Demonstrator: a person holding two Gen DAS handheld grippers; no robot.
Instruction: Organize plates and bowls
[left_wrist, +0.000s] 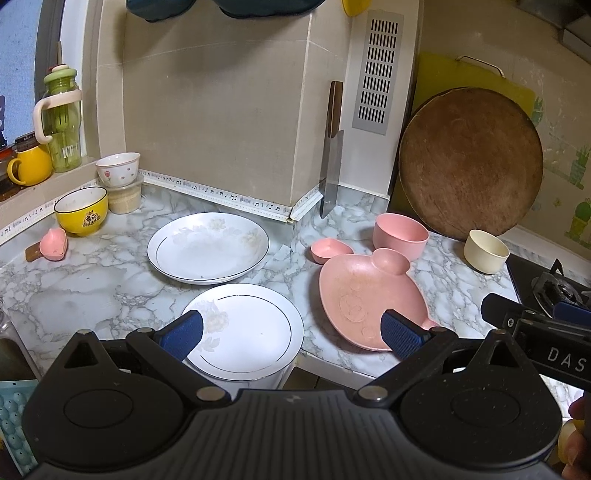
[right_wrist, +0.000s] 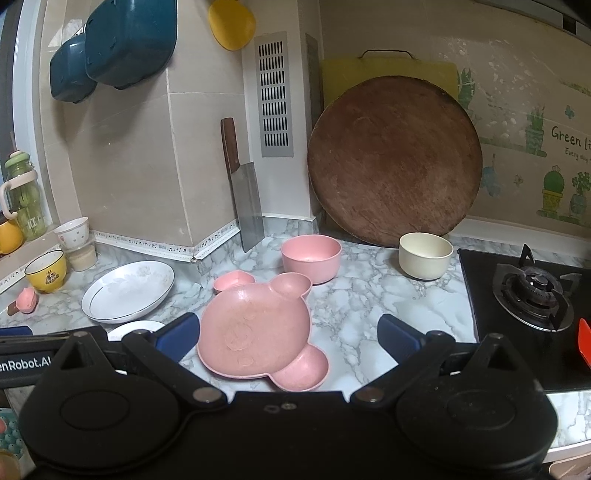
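Two white plates lie on the marble counter: a near one (left_wrist: 247, 328) at the front edge and a far one (left_wrist: 208, 246) (right_wrist: 127, 290). A pink bear-shaped plate (left_wrist: 364, 301) (right_wrist: 258, 325) lies to their right, with a small pink dish (left_wrist: 330, 249) (right_wrist: 232, 280), a pink bowl (left_wrist: 400, 235) (right_wrist: 311, 256) and a cream bowl (left_wrist: 485, 250) (right_wrist: 424, 259) behind it. A yellow bowl (left_wrist: 82, 208) (right_wrist: 46, 271) stands far left. My left gripper (left_wrist: 291, 334) is open and empty above the near plate. My right gripper (right_wrist: 288, 338) is open and empty above the bear plate.
A cleaver (left_wrist: 332, 173) (right_wrist: 245, 199) and a round wooden board (left_wrist: 471, 164) (right_wrist: 393, 160) lean on the wall. A gas hob (right_wrist: 532, 295) is at the right. A white cup on a tub (left_wrist: 119, 170), a pink scoop (left_wrist: 53, 243) and a green bottle (left_wrist: 61, 118) are far left.
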